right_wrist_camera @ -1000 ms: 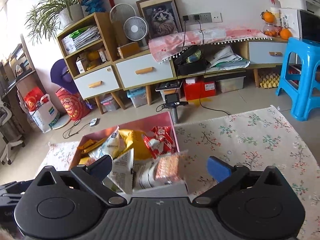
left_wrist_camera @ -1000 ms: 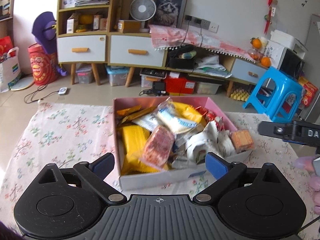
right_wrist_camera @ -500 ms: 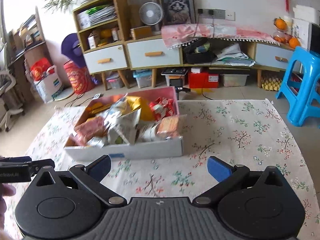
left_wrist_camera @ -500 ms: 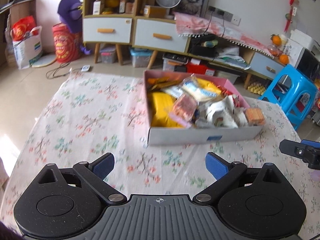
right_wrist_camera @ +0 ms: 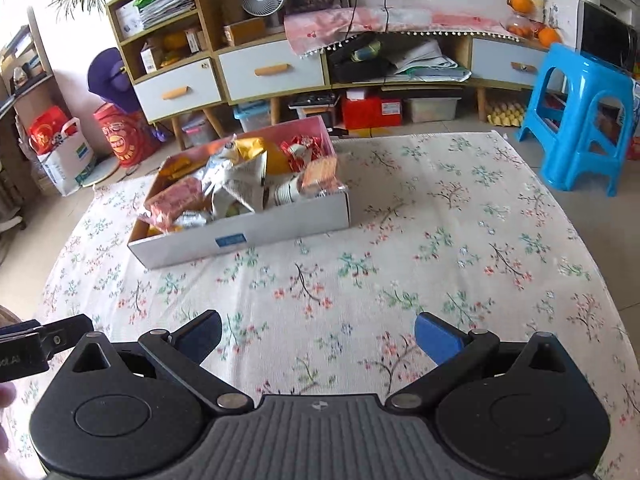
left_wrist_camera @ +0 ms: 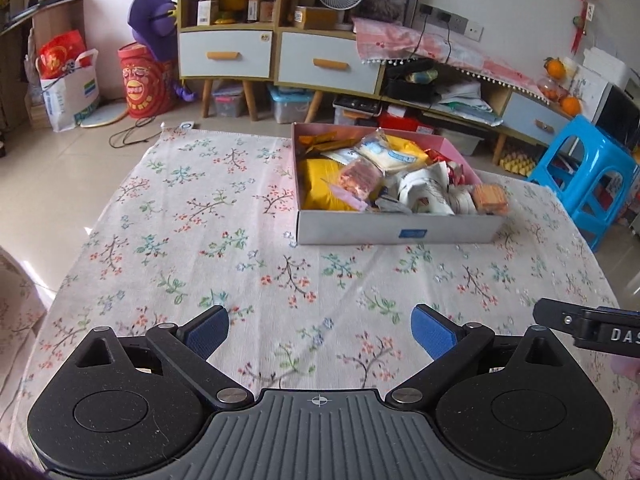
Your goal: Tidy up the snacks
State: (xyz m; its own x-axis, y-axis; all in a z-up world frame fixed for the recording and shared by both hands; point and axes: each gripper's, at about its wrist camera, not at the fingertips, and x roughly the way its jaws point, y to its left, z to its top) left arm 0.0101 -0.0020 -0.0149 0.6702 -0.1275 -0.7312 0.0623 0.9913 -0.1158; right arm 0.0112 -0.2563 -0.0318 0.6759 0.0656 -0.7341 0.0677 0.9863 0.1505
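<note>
A shallow cardboard box (left_wrist_camera: pixel 396 233) (right_wrist_camera: pixel 240 236), white outside and pink inside, sits on the floral tablecloth, piled with several snack packs: yellow bags (left_wrist_camera: pixel 322 188), a pink wafer pack (left_wrist_camera: pixel 358 178) (right_wrist_camera: pixel 176 196), white crumpled bags (right_wrist_camera: pixel 240 184), an orange cracker pack (left_wrist_camera: pixel 490 199) (right_wrist_camera: pixel 320 172). My left gripper (left_wrist_camera: pixel 320 334) hovers open near the table's front edge, well short of the box, nothing between its fingers. My right gripper (right_wrist_camera: pixel 318 338) is open too, empty, to the right of and behind the box.
The floral tablecloth (left_wrist_camera: pixel 192 240) (right_wrist_camera: pixel 460 240) covers the table around the box. A blue plastic stool (left_wrist_camera: pixel 592 176) (right_wrist_camera: pixel 580 120) stands off the right edge. Cabinets with drawers (left_wrist_camera: pixel 280 56), a fan and floor clutter line the far wall.
Both grippers have pulled back and up from the box, which now looks farther and smaller. Both stayed open and empty. The box's contents have not moved.
</note>
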